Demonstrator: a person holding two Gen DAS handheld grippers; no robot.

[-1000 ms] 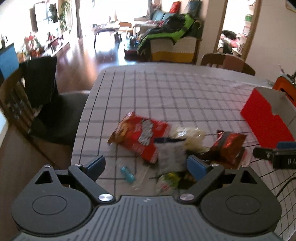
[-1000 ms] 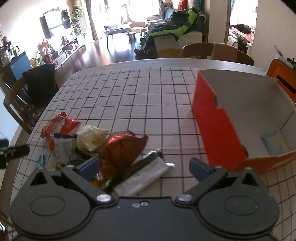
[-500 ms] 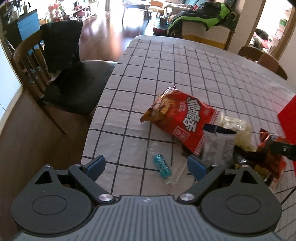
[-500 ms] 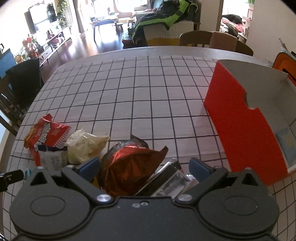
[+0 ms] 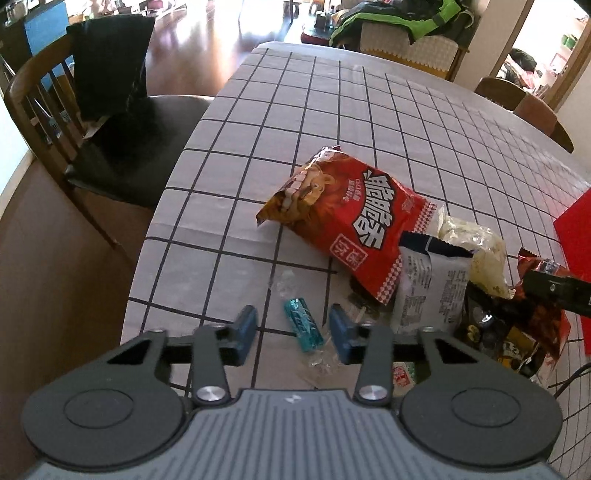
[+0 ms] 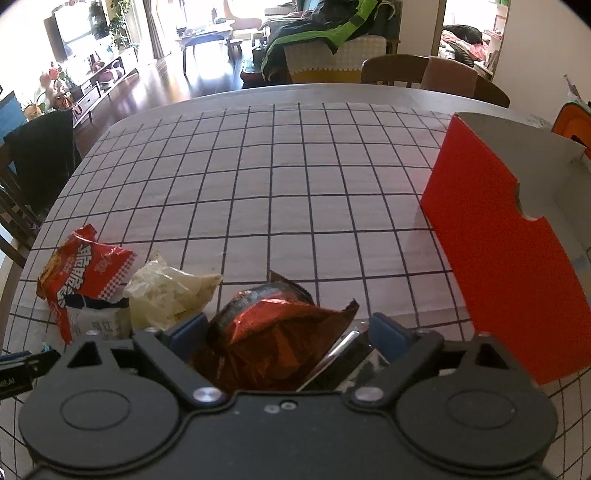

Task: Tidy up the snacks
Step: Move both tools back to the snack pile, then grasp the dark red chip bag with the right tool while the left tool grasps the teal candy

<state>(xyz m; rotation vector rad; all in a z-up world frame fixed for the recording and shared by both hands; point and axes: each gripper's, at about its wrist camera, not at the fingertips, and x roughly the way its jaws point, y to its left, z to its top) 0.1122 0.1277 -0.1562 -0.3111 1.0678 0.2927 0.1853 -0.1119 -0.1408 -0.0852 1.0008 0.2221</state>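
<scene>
Both grippers have dropped closer to the snack pile, jaws just closing. Left gripper [image 5: 292, 325] straddles the teal candy [image 5: 302, 324] near the table's [image 5: 369, 110] near-left edge, pads not yet touching it. Right gripper [image 6: 286, 334] brackets the crumpled red foil bag [image 6: 273, 332]; contact cannot be told. Red box [image 6: 502, 266] stands right, with open cloth between.

Roughly six snack packets [image 5: 354, 214], one box [image 6: 498, 266]

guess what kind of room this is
Most likely a home dining area opening onto a living room: a table under a grid-pattern tablecloth, wooden dining chairs, and a sofa and TV beyond.
</scene>
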